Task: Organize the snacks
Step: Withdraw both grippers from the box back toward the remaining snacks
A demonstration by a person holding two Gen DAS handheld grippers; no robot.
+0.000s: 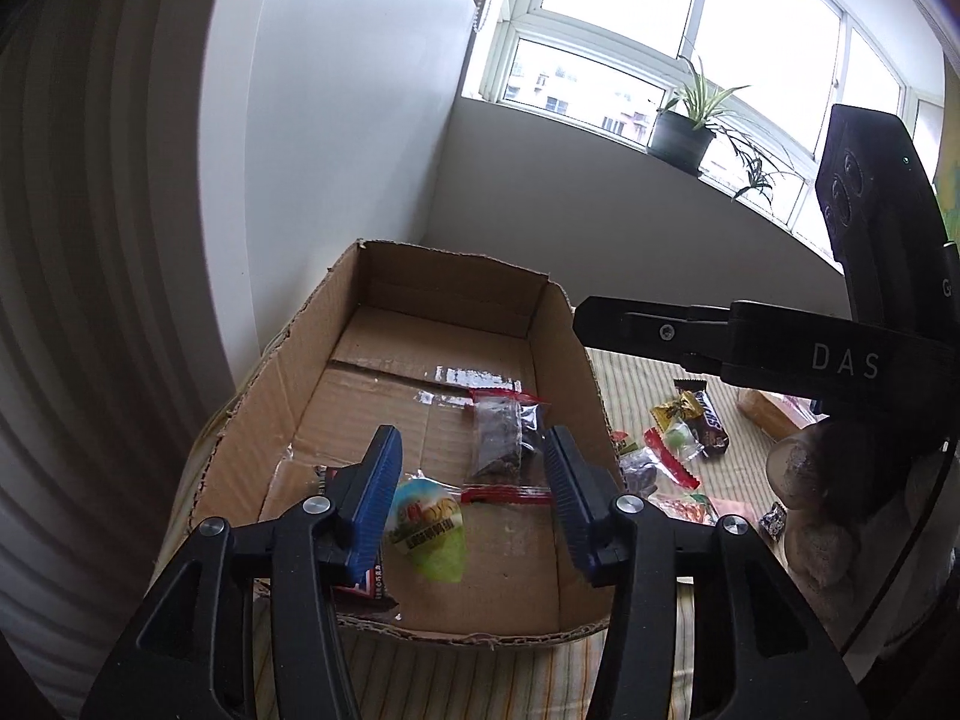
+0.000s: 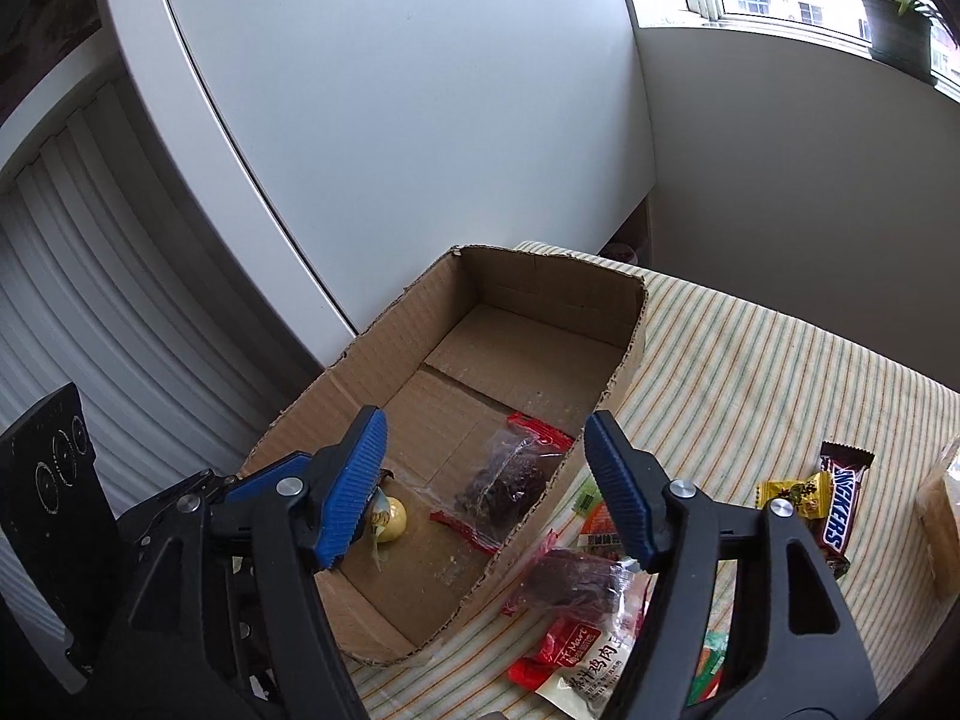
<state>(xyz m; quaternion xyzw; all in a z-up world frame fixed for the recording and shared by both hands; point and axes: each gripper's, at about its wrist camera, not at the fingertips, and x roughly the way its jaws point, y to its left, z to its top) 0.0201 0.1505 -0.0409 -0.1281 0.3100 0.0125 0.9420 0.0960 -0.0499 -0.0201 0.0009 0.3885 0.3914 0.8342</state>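
Both grippers hang open and empty. The left gripper (image 1: 471,495) is over the box (image 1: 252,420), above a green sweet (image 1: 429,531). The right gripper (image 2: 483,489) straddles the box wall; loose snacks (image 2: 576,582) lie just outside on the cloth (image 2: 750,372). Best lower squarely onto one packet, avoiding the cardboard edge.

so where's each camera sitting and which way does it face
Left wrist: rides the left claw, looking forward and down into the cardboard box; its own blue fingers show, and the right claw crosses at upper right.
Right wrist: rides the right claw, looking over the box's right wall and the striped cloth; the left claw's body sits lower left.
Shared: box, dark snack bag, Snickers bar, window plant.
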